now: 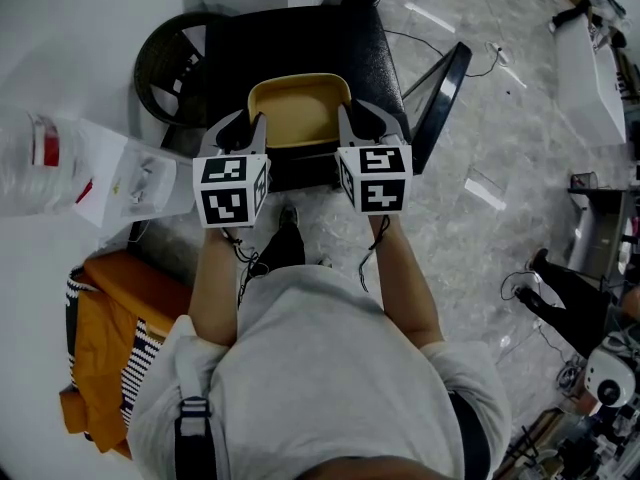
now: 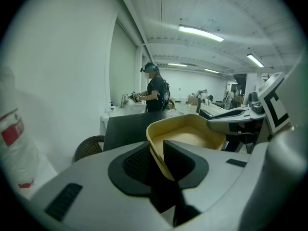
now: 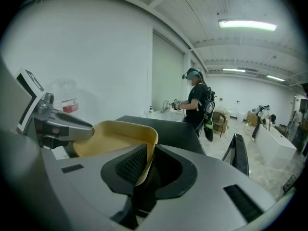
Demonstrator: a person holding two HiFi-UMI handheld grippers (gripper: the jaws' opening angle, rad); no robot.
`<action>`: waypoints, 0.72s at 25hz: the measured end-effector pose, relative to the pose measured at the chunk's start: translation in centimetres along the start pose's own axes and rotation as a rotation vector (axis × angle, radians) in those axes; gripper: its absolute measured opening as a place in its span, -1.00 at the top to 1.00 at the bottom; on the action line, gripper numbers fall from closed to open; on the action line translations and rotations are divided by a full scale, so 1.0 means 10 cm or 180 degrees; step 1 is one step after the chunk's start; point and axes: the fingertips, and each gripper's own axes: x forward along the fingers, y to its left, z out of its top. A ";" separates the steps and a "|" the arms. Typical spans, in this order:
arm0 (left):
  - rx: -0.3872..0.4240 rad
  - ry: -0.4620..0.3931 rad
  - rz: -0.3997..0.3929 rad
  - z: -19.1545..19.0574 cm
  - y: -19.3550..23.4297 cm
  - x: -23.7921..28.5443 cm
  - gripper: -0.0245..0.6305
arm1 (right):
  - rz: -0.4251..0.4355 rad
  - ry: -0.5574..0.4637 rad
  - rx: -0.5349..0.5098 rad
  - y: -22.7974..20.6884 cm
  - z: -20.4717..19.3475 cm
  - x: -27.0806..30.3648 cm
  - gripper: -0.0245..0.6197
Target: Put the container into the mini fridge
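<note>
The container (image 1: 298,113) sat between both tongs over the black fridge (image 1: 300,40). The left tongs (image 1: 245,126) were clamped on its left rim, and the right tongs (image 1: 357,120) gripped its right rim.

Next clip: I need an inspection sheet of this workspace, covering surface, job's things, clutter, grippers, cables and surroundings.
Surface: black fridge top, with grey floor around it.
Job's things: yellow container, empty, over the fridge top; whether it rests there cannot be told. The fridge door stands open at the right.
Clutter: basket, jar and orange cloth at the left.
Grippers: left gripper and right gripper each clamp a side wall of the container.
Cables: cords hang from the grippers; a cable lies on the floor.
Surroundings: a person works at a far counter.
</note>
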 end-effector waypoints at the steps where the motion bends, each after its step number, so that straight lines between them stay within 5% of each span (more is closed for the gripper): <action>1: 0.0001 -0.0007 0.0009 -0.01 0.00 -0.02 0.64 | 0.0003 -0.0010 -0.0006 0.01 0.00 -0.02 0.68; 18: -0.0001 -0.0104 0.0110 -0.20 -0.25 -0.43 0.64 | 0.0102 -0.0111 -0.0073 0.14 -0.19 -0.43 0.68</action>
